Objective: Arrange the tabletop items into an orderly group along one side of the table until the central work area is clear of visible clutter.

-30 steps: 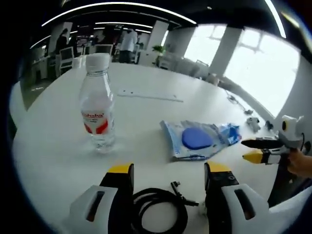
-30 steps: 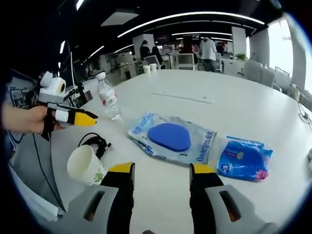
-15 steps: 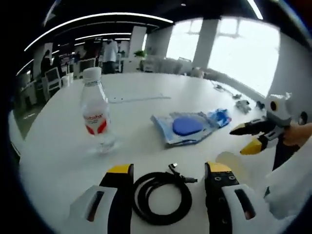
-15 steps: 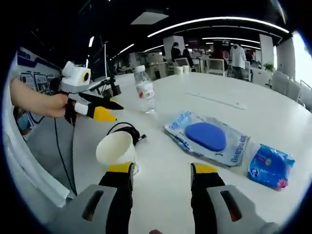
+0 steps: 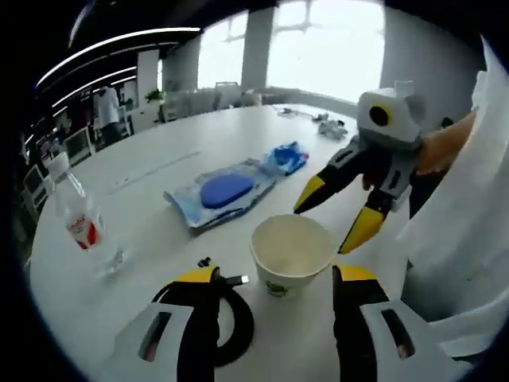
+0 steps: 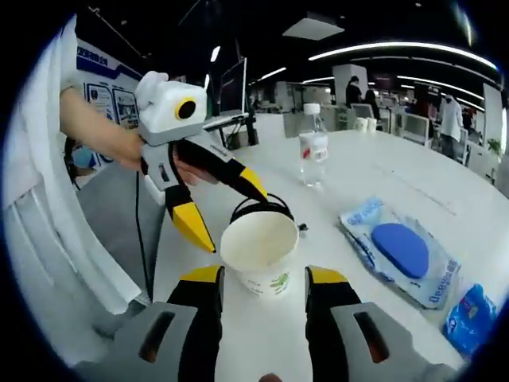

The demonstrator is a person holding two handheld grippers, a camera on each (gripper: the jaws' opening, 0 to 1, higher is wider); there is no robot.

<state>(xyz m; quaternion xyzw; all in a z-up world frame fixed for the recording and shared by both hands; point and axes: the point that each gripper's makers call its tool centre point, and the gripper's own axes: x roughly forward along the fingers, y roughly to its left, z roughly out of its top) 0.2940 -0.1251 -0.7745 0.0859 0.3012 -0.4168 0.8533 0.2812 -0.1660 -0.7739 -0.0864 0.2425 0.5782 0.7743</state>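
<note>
Now closing in on paper cup [image 6: 259,248]: right gripper [image 6: 261,280] and left gripper [image 5: 273,278] both spread, apparently not yet gripping.

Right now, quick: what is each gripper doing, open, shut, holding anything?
Left gripper: open, holding nothing, jaws spread just beside the paper cup.
Right gripper: open, holding nothing, jaws spread by the cup's far side.
</note>
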